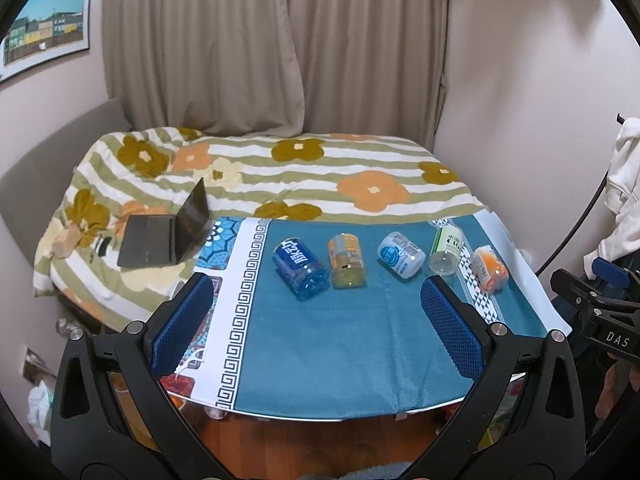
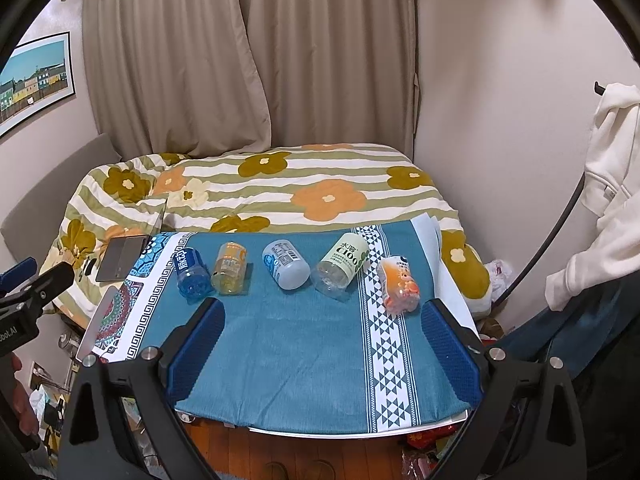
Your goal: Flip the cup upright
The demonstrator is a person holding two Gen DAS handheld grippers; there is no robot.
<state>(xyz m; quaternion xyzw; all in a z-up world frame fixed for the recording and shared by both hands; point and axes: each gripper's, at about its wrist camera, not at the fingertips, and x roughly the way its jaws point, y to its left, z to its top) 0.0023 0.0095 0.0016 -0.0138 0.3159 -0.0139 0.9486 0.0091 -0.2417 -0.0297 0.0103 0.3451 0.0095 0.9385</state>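
Several plastic bottle-cups lie on their sides in a row across the far part of a teal cloth-covered table (image 1: 340,340): a blue one (image 1: 300,266) (image 2: 193,272), a yellow-orange one (image 1: 346,260) (image 2: 230,269), a white-blue one (image 1: 400,255) (image 2: 285,264), a clear green-labelled one (image 1: 446,250) (image 2: 340,266) and an orange one (image 1: 489,269) (image 2: 399,284). My left gripper (image 1: 318,292) is open and empty, held back over the table's near half. My right gripper (image 2: 322,318) is open and empty, also short of the row.
A bed with a flowered quilt (image 1: 280,176) lies behind the table, with an open laptop (image 1: 164,236) on its left side. Curtains (image 1: 272,48) hang at the back. A white garment (image 2: 612,184) hangs at the right. Clutter lies on the floor below the table.
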